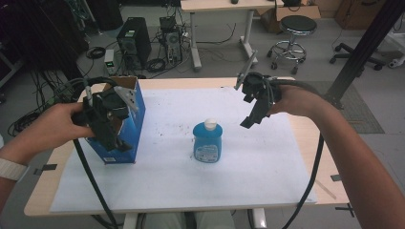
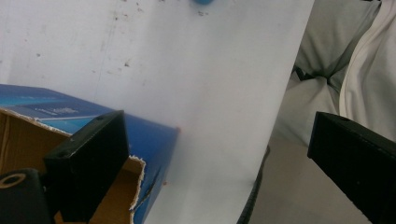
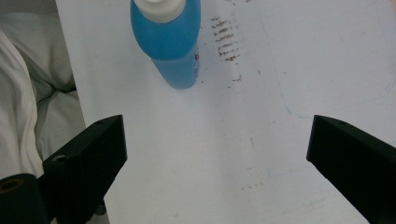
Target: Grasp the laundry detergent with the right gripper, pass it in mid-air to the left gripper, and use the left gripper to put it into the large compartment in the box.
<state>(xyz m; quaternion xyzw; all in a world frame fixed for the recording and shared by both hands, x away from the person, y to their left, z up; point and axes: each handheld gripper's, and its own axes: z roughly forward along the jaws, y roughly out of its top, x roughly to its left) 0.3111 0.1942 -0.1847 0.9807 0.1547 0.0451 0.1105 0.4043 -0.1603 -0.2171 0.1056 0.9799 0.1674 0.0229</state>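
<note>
Bottle (image 1: pixel 207 142): blue, white cap, upright mid-bench.
Box (image 1: pixel 125 125): blue, torn open, left edge.
Left gripper (image 1: pixel 111 128): jaws wide, empty.
Right gripper (image 1: pixel 251 119): jaws wide, empty.

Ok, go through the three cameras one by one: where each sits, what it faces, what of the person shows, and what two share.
High view: above the person's side, facing forward and down on the table; both forearms, left hand-held gripper, right hand-held gripper.
Left gripper view: rides the left hand-held gripper, over the blue box; open jaws, the person's clothing.
Right gripper view: rides the right hand-held gripper, faces the blue bottle; open jaws.
Shared: the blue bottle, high and right gripper views.
</note>
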